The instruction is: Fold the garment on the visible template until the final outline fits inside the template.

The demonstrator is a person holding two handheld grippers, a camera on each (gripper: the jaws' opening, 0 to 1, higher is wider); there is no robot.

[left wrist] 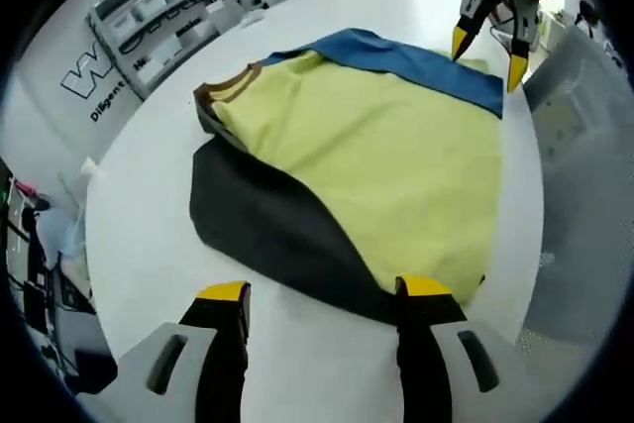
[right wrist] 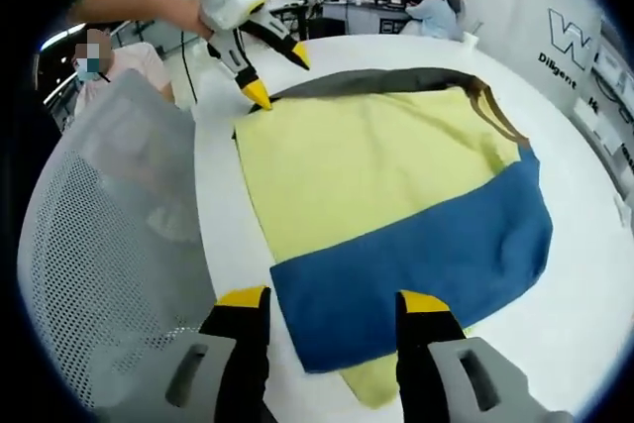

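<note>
A yellow garment (left wrist: 376, 146) with a blue band (left wrist: 416, 61) and a brown collar (left wrist: 233, 84) lies flat on the white round table (left wrist: 149, 245). A dark grey sheet (left wrist: 267, 220) sticks out from under it on one side. My left gripper (left wrist: 324, 289) is open, its jaws just short of the dark sheet's near edge. It also appears as the left gripper (right wrist: 277, 76) at the garment's far corner. My right gripper (right wrist: 333, 299) is open, its jaws straddling the blue band (right wrist: 416, 264) at its near edge. Across the table, the right gripper (left wrist: 488, 56) hovers over the blue corner.
A white mesh chair (right wrist: 109, 235) stands close to the table edge beside the garment; the chair (left wrist: 584, 136) also shows at the right. Shelves with boxes (left wrist: 158, 17) line the wall. A person's hand (right wrist: 149, 7) holds the left gripper. People sit at desks (right wrist: 416, 7) behind.
</note>
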